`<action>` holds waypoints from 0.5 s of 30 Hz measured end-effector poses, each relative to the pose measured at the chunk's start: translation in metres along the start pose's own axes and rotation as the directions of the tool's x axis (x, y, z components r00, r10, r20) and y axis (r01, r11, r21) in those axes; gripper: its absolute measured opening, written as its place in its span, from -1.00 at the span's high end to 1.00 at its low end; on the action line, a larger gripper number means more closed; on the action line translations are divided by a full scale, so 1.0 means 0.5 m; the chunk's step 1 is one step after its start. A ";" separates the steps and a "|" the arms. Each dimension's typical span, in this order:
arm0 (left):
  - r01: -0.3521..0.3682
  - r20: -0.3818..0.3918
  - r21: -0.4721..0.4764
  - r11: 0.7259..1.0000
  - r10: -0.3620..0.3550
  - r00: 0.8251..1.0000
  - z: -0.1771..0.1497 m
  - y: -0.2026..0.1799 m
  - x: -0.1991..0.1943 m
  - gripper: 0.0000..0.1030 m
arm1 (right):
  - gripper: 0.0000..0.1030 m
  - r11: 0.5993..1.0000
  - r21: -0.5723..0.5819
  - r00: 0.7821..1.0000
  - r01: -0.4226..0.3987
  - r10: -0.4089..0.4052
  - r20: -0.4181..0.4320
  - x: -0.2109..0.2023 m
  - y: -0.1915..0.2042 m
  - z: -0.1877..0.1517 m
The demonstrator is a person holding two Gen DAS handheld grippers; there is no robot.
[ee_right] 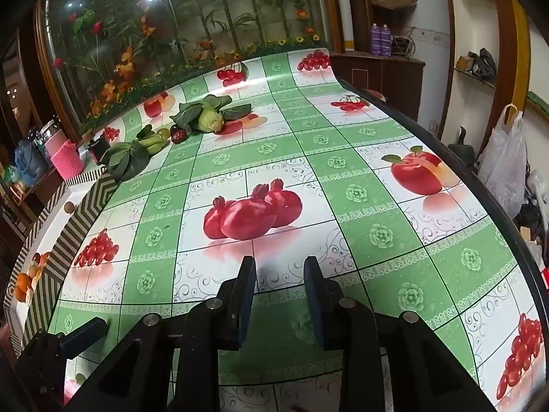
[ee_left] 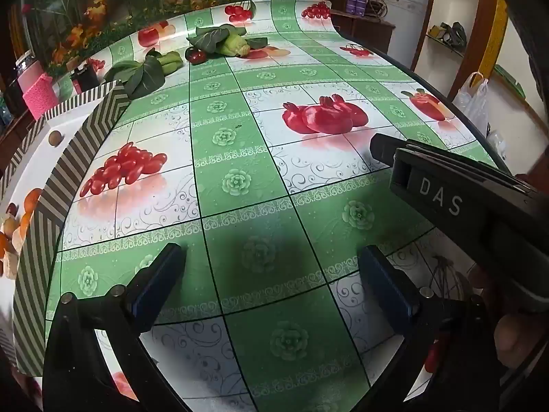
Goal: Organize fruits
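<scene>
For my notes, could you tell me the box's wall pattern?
Brown-and-white chevron stripes on the box, clearest in the left wrist view.

We note bright, even daylight; the glossy tablecloth shows sheen toward its far end. Soft dark shadow lies between the left jaws. Strong fisheye curvature, dark vignetted corners.

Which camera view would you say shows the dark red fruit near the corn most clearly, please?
The left wrist view shows it best: the dark red fruit appears larger there, clear of the leaves, glossy highlight visible. In the right wrist view the same fruit is smaller and darker, tucked between the leafy greens and the corn.
</scene>
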State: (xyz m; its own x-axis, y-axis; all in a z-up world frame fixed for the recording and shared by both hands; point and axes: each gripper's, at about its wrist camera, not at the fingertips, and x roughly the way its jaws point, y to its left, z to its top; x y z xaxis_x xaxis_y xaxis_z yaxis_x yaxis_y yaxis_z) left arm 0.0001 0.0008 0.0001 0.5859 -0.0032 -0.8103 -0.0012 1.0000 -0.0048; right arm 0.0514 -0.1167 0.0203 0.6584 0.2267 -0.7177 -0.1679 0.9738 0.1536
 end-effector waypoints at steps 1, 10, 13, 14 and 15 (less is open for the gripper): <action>-0.002 0.000 0.002 1.000 0.002 1.000 0.000 -0.002 0.000 -0.99 | 0.45 1.000 0.009 1.000 -0.002 0.002 -0.003 -0.001 -0.004 0.000; -0.002 -0.001 0.001 1.000 0.002 1.000 0.000 -0.001 0.000 -0.99 | 0.45 0.998 0.058 0.999 -0.020 0.022 -0.034 -0.003 -0.031 0.001; -0.001 -0.001 0.001 1.000 0.001 1.000 0.000 -0.001 0.000 -0.99 | 0.45 0.999 0.039 0.999 -0.023 0.024 -0.034 -0.001 -0.015 0.000; -0.002 0.000 0.001 1.000 0.002 1.000 0.000 -0.001 0.000 -0.99 | 0.45 0.999 0.038 0.999 -0.025 0.026 -0.031 -0.002 -0.016 -0.002; -0.002 0.000 0.001 1.000 0.002 1.000 0.000 -0.002 0.000 -0.99 | 0.45 0.999 0.038 0.999 -0.025 0.026 -0.031 -0.002 -0.015 -0.002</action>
State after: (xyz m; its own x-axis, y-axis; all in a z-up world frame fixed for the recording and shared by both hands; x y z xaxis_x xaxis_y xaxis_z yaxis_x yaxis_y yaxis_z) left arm 0.0000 0.0001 -0.0001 0.5857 -0.0016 -0.8105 -0.0010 1.0000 -0.0027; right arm 0.0514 -0.1242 0.0192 0.6304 0.2510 -0.7346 -0.1557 0.9679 0.1971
